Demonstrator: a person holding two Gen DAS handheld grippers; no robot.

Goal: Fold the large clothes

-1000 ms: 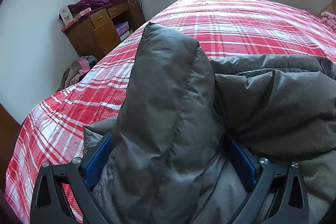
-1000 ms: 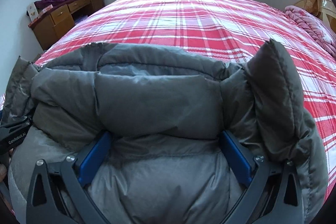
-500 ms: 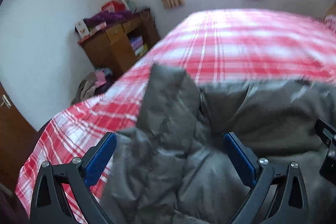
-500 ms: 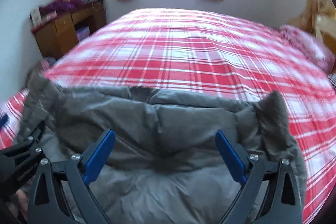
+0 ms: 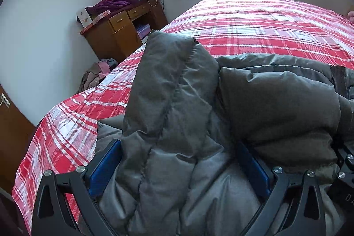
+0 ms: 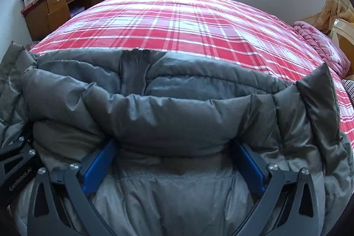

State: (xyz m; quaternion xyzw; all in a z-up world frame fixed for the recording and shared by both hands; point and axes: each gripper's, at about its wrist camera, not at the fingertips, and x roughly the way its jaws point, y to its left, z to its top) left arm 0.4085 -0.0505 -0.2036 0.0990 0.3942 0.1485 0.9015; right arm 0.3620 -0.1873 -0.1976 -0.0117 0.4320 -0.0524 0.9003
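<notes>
Bearing down on the grey down jacket (image 6: 177,116) bunched at the near edge of the plaid bed (image 6: 188,21), probably to squash its bulk flat for the next fold. Right gripper (image 6: 173,143) spread to its widest, jaws having just been opening, with a padded roll between the blue pads but not pinched. Left gripper (image 5: 178,144) likewise wide, clamping nothing, with a sleeve (image 5: 172,81) standing up between and beyond its jaws. Rest of the jacket just ahead of and beneath both claws.
</notes>
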